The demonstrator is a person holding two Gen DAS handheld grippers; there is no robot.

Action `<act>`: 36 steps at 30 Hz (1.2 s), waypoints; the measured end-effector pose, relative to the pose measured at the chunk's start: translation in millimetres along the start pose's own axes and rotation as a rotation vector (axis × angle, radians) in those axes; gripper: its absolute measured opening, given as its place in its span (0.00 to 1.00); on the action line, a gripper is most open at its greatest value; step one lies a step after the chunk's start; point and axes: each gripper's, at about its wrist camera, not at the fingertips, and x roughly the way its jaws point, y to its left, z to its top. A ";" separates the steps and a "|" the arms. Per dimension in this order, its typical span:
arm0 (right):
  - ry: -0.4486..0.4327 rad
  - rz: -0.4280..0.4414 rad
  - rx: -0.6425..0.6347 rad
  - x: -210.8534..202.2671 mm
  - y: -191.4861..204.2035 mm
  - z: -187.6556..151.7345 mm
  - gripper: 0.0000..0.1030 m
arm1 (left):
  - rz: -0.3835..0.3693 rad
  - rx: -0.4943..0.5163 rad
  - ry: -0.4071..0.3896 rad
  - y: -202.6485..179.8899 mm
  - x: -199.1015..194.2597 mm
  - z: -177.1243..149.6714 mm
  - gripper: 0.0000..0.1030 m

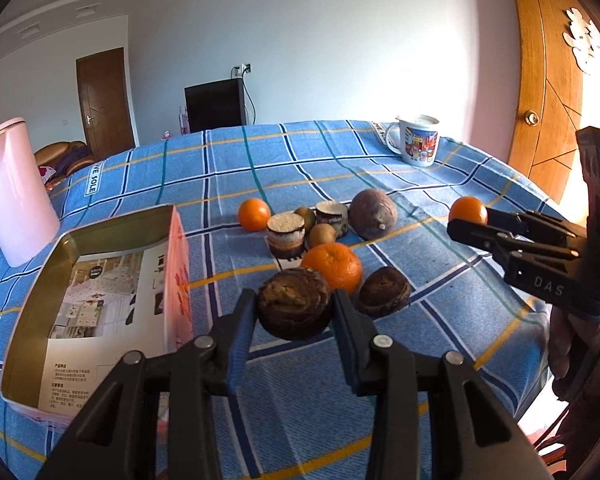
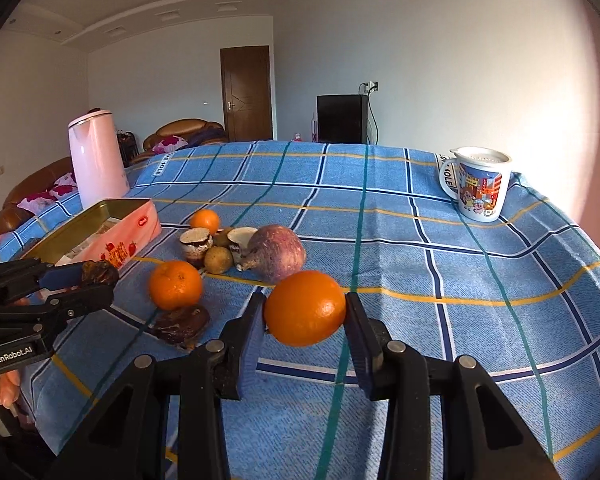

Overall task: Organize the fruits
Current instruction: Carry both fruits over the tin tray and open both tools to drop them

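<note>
**Both grippers hold fruit above the checked bench**

The left gripper (image 1: 294,306) has its fingers (image 1: 240,320) closed against the sides of a dark brown, wrinkled fruit (image 1: 294,308), held clear of the blue plaid cloth (image 1: 440,344) that covers the bench. The right gripper (image 2: 305,308) is clamped the same way on an orange (image 2: 305,307), one pad on each side, the fruit lifted above the cloth.

Just left of the left gripper stands an open tin box (image 1: 180,264) with pink printed sides and a leaflet lying inside.

On the cloth beyond the brown fruit lies a mandarin (image 1: 333,266), with a second dark wrinkled fruit (image 1: 385,291) just to its right. Farther back is a cluster: another small orange (image 1: 254,214), two kiwis (image 1: 322,234), two small layered cakes (image 1: 286,236), and a large purplish round fruit or root (image 1: 373,214); which it is cannot be told.

A pale pink kettle (image 1: 10,188) stands at the far left edge of the bench, and a cartoon-printed mug (image 1: 416,140) stands near the far right corner.
</note>
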 end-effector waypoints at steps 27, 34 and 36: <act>-0.092 0.276 -0.162 21.9 137.9 58.4 0.40 | 0.202 -0.189 -0.075 118.1 -23.8 3.0 0.39; -0.052 0.301 -0.188 53.4 167.1 66.5 0.40 | 0.227 -0.212 -0.063 140.0 -17.1 2.4 0.39; -0.040 0.306 -0.190 60.6 174.7 67.1 0.40 | 0.234 -0.217 -0.060 146.5 -15.1 2.5 0.39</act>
